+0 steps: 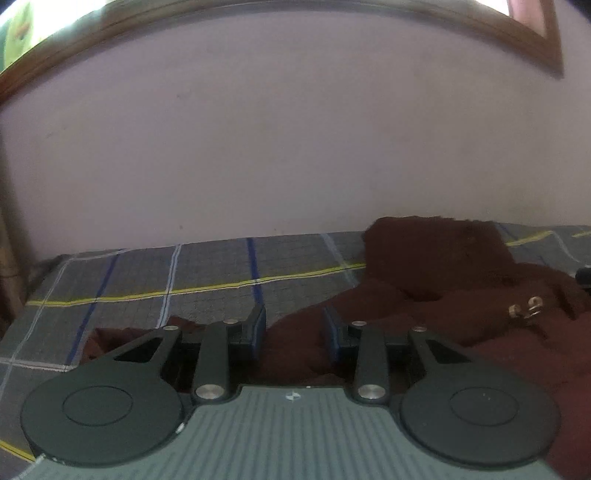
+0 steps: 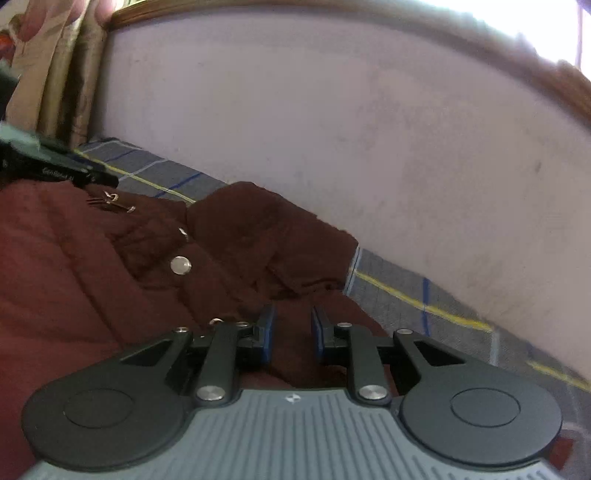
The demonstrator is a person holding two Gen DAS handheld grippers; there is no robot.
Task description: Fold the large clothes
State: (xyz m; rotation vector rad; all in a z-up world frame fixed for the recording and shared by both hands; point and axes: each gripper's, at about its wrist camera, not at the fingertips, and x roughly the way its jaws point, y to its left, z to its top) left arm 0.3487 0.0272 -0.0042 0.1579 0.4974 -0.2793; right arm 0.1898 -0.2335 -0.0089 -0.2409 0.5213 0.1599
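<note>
A dark maroon quilted jacket (image 1: 461, 288) with metal snaps lies crumpled on a grey plaid bedsheet (image 1: 184, 273). My left gripper (image 1: 294, 332) is low over the jacket's left edge, its jaws apart with maroon fabric bunched between them. In the right wrist view the jacket (image 2: 92, 266) fills the left and centre. My right gripper (image 2: 292, 332) sits over its right part, jaws apart with fabric between the blue pads. The left gripper's body (image 2: 55, 166) shows at the far left of that view.
A pale lilac wall (image 1: 295, 129) runs close behind the bed. A wooden window frame (image 1: 532, 33) is above it. Curtains (image 2: 55, 66) hang at the upper left in the right wrist view. Bare sheet (image 2: 461, 317) lies right of the jacket.
</note>
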